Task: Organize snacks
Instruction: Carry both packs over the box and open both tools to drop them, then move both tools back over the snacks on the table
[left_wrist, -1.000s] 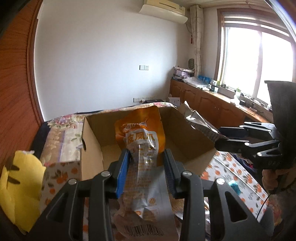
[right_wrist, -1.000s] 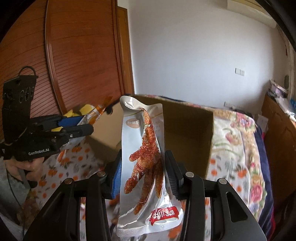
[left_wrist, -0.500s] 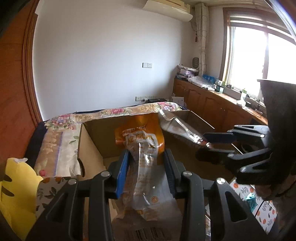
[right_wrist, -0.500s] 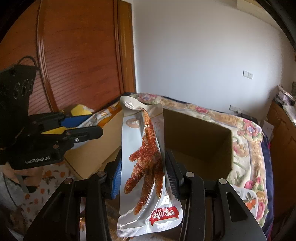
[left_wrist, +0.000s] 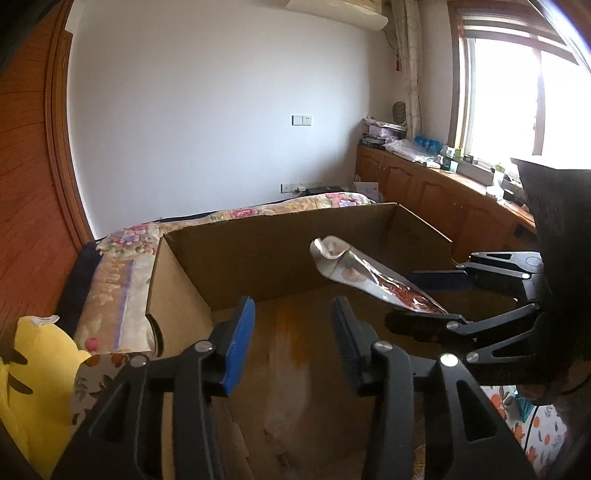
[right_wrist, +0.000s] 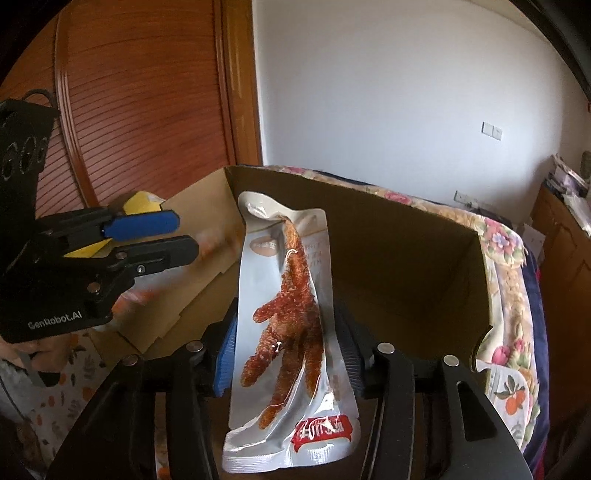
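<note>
One cardboard box (left_wrist: 280, 254), two snack packets (right_wrist: 288, 325) (left_wrist: 291, 354), two claws (left_wrist: 293, 339) (right_wrist: 282, 347).

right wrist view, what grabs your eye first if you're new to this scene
The silver snack pouch printed with a red chicken foot stands upright between the fingers of the right gripper, whose jaws have just been opening. Behind it gapes a big cardboard box on a floral bedspread. The left gripper hovers at the left with nothing between its fingers.

Daylight glares through the window (left_wrist: 524, 92); fisheye edges bend, box interior blurs.
</note>
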